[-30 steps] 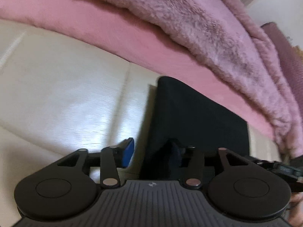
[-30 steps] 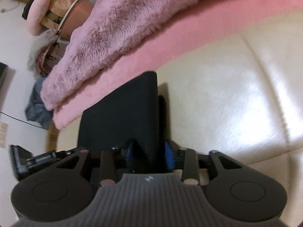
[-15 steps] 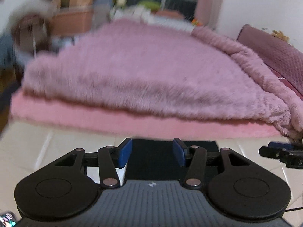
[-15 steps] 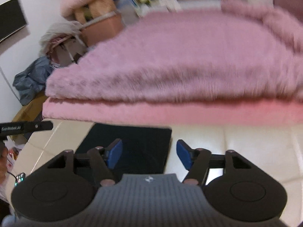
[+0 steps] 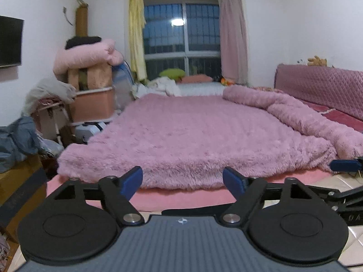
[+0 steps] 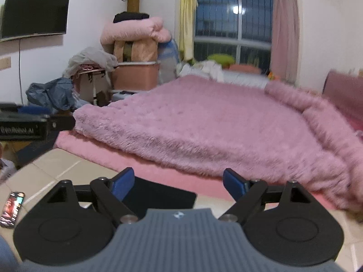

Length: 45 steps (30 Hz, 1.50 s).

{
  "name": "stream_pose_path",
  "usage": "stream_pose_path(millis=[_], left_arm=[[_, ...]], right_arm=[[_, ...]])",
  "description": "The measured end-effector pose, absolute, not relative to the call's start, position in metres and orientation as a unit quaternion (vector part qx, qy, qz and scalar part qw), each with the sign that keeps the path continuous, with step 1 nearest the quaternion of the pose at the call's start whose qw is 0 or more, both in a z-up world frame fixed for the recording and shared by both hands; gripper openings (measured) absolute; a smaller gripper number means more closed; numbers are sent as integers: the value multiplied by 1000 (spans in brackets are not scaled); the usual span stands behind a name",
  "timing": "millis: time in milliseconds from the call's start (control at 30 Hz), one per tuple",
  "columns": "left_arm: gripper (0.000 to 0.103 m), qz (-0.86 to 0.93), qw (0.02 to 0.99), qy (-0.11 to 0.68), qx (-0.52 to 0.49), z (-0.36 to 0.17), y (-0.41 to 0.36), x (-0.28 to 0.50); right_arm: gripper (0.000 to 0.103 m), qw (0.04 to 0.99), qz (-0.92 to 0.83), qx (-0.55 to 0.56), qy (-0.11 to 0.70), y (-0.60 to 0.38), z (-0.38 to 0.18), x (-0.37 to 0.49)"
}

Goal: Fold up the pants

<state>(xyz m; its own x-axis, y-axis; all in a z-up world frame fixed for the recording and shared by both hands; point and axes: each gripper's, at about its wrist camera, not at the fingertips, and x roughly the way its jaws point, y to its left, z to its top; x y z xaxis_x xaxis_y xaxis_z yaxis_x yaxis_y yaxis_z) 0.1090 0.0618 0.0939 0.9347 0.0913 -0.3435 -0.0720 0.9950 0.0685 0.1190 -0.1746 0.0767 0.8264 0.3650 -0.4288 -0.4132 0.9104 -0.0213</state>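
Right wrist view: the right gripper (image 6: 178,180) has its fingers (image 6: 123,181) spread wide, holding nothing; the folded pants (image 6: 162,198) lie flat below and between them. The left gripper (image 5: 182,179) is likewise spread and empty, pants (image 5: 188,212) just under its fingers.

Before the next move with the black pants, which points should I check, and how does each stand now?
1. Left gripper open, holding nothing: ok.
2. Right gripper open, holding nothing: ok.
3. Black pants lying flat on the cream surface, free of both grippers: ok.
4. Fold neat all over: cannot tell, near part hidden behind the grippers.
5. Phone lying apart from the pants: ok.
6. Pink furry blanket not touching the pants: ok.
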Motion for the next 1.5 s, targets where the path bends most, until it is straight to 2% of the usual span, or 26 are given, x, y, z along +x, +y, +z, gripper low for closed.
stream_pose_path(millis=[267,467,900,1500], left_arm=[[98,81,981,170,42,73,50,78],[98,79,969,235,2,46,54,66],[98,66,939,339,8,-6,50,57],[98,58,938,341,15,-8,43,57]], right_arm=[[82,968,157,-39,190,-175,69,63],[82,959,168,-40,226,-170,54,50],[82,927,169,-37,333,-153,-6,49],[82,918,171,-32,358,-151,-19,49]])
